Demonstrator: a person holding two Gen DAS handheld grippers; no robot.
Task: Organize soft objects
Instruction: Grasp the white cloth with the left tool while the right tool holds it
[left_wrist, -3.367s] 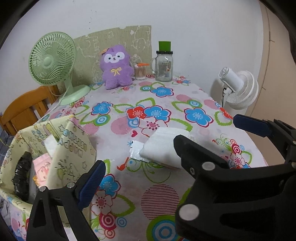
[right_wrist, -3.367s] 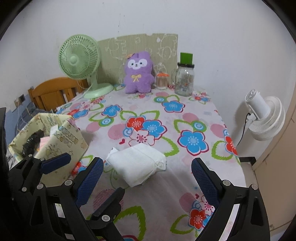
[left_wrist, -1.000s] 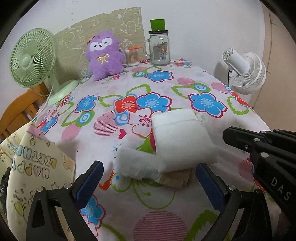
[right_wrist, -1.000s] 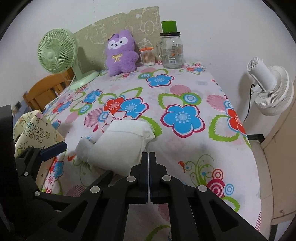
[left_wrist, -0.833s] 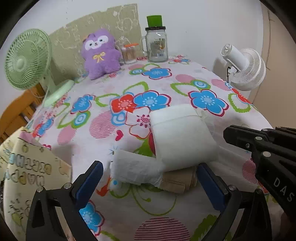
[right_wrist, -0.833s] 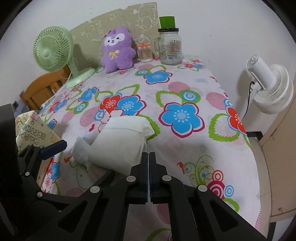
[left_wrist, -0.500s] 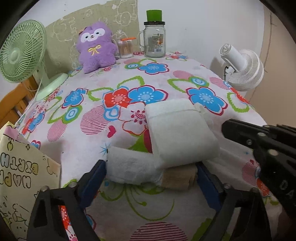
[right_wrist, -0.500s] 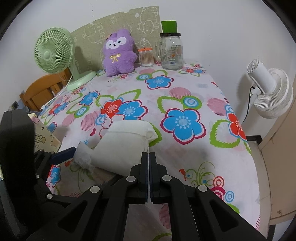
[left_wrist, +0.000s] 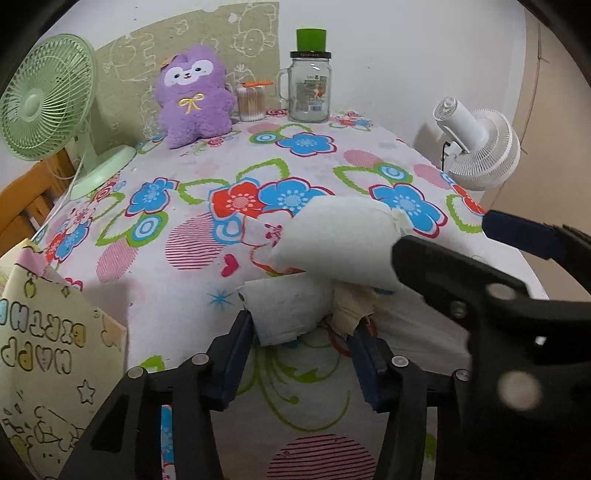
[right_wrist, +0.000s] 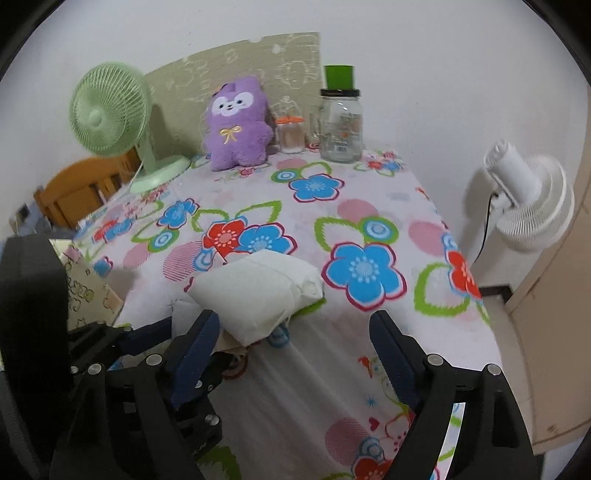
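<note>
The white soft bundle (left_wrist: 334, 245) is found just ahead of the left gripper (left_wrist: 301, 334), its near folded end and a tan layer beneath being clamped between jaws that have just been closing. Its far part is sagging toward the tabletop (left_wrist: 258, 155). The right gripper (right_wrist: 295, 334), just beside it, has just been opened and nothing is held. Layers could be shed on lifting, since only the edge appears pinched.
</note>
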